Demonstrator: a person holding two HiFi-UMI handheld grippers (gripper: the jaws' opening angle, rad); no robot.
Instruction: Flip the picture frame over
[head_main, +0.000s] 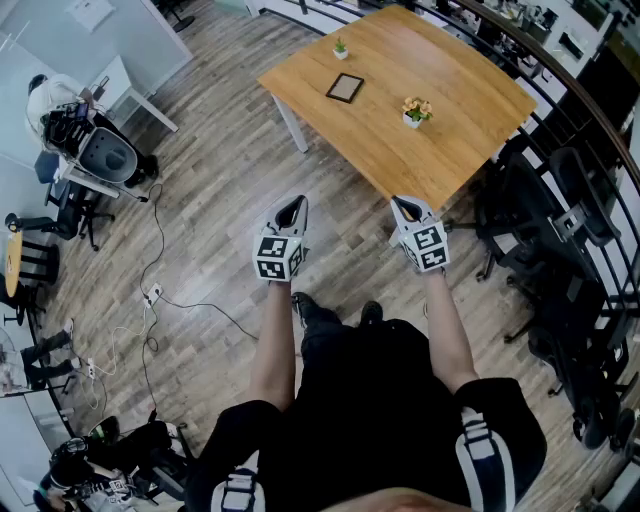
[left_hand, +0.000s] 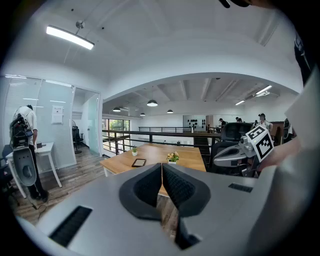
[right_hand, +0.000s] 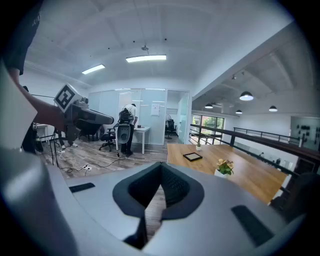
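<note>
Your left gripper (head_main: 292, 206) and right gripper (head_main: 403, 206): jaws closed, empty, short of wooden table (head_main: 470, 95). Flower pot (head_main: 416, 112) right of picture frame (head_main: 345, 87); dark-bordered, lying flat.

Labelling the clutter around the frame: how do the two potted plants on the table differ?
The green plant has only leaves; the flower plant carries yellow-orange blooms. The green plant looks smaller than the flower plant. In the head view the green plant stands beyond the frame, by the table's far edge; the flower plant stands right of the frame, toward the near edge. Both stand upright in small white pots.
</note>
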